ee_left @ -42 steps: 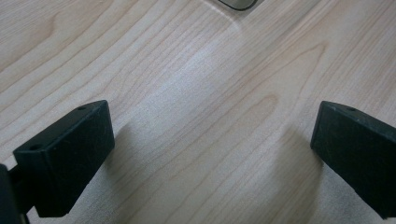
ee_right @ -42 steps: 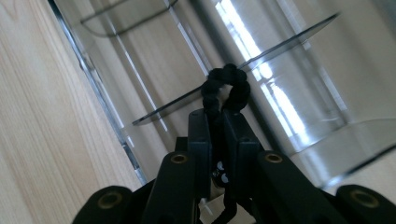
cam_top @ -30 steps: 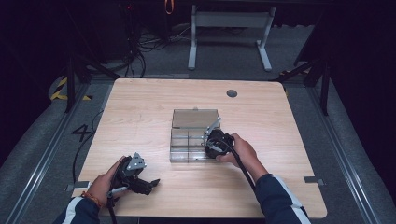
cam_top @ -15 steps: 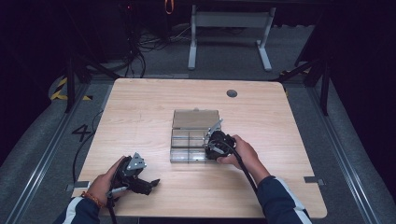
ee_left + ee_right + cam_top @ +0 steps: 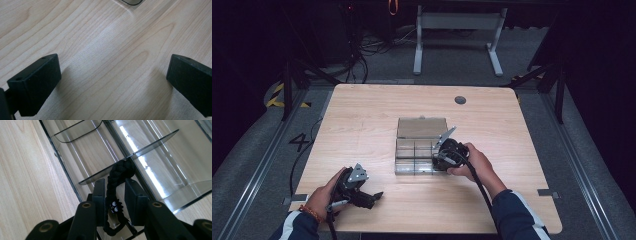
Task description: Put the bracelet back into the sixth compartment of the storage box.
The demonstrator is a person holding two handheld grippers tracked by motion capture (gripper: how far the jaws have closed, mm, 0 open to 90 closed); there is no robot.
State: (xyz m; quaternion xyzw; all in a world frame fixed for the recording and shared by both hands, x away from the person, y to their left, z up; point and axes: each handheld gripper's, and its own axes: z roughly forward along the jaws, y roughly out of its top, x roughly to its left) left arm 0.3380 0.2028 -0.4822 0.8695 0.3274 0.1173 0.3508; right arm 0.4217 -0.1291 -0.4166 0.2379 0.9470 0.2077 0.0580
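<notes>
Cord (image 5: 115,185) hangs between the right tool's (image 5: 115,195) just-parting jaws over the tray (image 5: 160,170); it could snag a divider. Left tool (image 5: 113,75) spread.

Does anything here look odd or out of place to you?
One small thing: in the right gripper view, a black braided cord with a little googly-eyed charm lies draped over a divider of the clear plastic organizer box, straddling two compartments. The right gripper, whose jaws have just been opening, has it between them without pressing on it.
</notes>
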